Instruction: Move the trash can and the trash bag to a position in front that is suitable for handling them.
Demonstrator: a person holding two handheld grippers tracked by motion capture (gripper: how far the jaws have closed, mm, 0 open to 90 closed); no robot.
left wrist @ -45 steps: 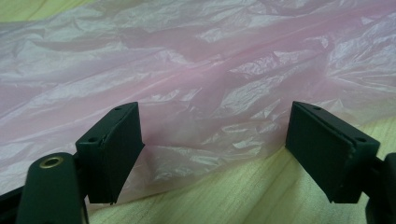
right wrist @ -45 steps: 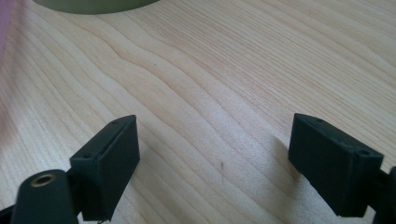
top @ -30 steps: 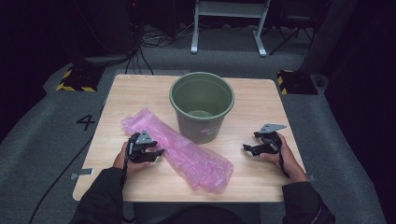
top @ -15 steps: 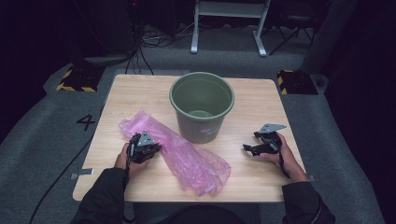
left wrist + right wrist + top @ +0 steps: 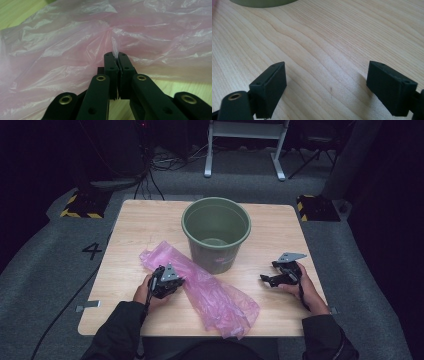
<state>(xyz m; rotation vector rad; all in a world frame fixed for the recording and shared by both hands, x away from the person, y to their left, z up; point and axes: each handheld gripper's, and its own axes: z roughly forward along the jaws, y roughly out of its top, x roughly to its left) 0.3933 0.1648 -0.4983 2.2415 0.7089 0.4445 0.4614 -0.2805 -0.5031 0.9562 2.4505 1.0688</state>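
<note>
Pink plastic bag (image 5: 205,290) is lying crumpled on the wooden table (image 5: 135,227), stretched diagonally from left of the bucket down toward the near edge. Its upper end sits just beside the green bucket (image 5: 216,234), which stands upright near the middle of the table w/ the open top facing up.

Left gripper (image 5: 167,281) is on the bag's left edge, about halfway along it. Its jaws have just been closing, and in the left gripper view they're pressed together w/ a thin fold of the pink film (image 5: 114,51) pinched between the tips, so it's clamped on the bag. The rest of the plastic spreads out wrinkled behind the jaws, w/ a bit of bare wood showing in the lower right.

Right gripper (image 5: 272,280) is over on the right side of the table, well apart from the bag, held in the person's right hand (image 5: 306,290). Jaws stand wide apart there, nothing between them, just bare wood grain (image 5: 324,62) underneath. Bottom edge of the bucket (image 5: 262,2) shows at the top of the right gripper view, so it's pointed roughly that way.
</note>
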